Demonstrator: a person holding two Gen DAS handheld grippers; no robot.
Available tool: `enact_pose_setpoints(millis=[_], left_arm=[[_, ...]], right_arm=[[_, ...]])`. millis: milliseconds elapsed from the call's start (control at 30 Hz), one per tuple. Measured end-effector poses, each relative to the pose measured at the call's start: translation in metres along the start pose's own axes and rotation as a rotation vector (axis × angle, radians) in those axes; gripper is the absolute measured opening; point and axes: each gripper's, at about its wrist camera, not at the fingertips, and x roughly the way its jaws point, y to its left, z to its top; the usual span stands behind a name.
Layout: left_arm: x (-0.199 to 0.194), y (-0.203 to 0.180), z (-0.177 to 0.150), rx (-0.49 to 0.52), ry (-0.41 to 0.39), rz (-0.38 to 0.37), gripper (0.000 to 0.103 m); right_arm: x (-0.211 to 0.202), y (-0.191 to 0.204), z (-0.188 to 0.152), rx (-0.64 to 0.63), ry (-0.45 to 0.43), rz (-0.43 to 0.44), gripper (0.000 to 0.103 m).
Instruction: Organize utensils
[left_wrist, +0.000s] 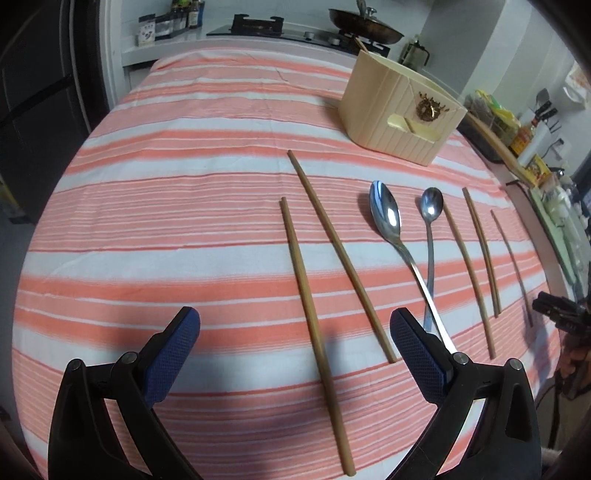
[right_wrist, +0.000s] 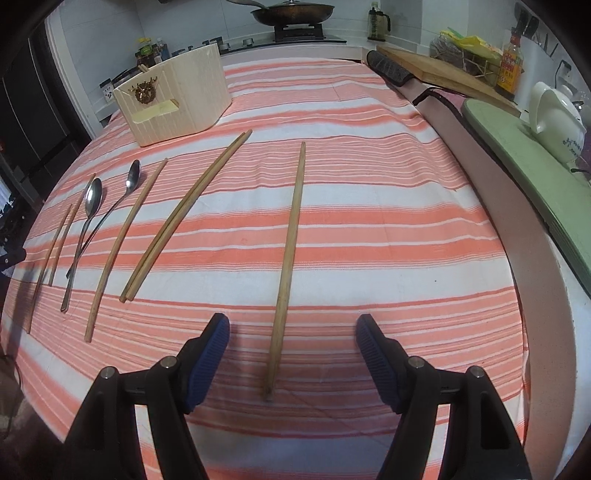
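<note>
Several wooden chopsticks and two steel spoons lie on a striped cloth. My left gripper (left_wrist: 295, 323) is open, its jaws either side of one chopstick (left_wrist: 314, 295), with another chopstick (left_wrist: 341, 254) beside it. The large spoon (left_wrist: 386, 214) and small spoon (left_wrist: 431, 206) cross handles to the right. My right gripper (right_wrist: 291, 328) is open around the near end of a single chopstick (right_wrist: 290, 251). A pair of chopsticks (right_wrist: 188, 214) lies to its left. The cream utensil holder (left_wrist: 399, 114) stands at the back; it also shows in the right wrist view (right_wrist: 177, 99).
A stove with a pan (right_wrist: 291, 13) sits behind the table. A green board (right_wrist: 535, 173), a white teapot (right_wrist: 557, 122), a wooden cutting board (right_wrist: 443, 70) and a sauce bottle (right_wrist: 511, 62) line the right side. The other gripper shows at the right edge (left_wrist: 561, 310).
</note>
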Motion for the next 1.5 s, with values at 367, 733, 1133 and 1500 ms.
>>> enact_pose_setpoints(millis=[367,733,1133,1500], left_arm=[[0.062,-0.010,0.033,0.135,0.106,0.163,0.086],[0.074,-0.018,0.074,0.151,0.112,0.124,0.005],[-0.083,-0.024,0.087,0.067,-0.259,-0.102,0.004],[-0.179,-0.036,0.130,0.043,-0.503,-0.213,0.003]], right_arm=[[0.041,-0.016,0.074,-0.023,0.144,0.046,0.073],[0.103,0.003,0.163,-0.044,0.147,-0.048,0.008],[-0.060,0.034,0.153,-0.088,-0.239,0.177,0.006],[-0.152,0.051,0.167,-0.100,-0.564,0.169,0.006]])
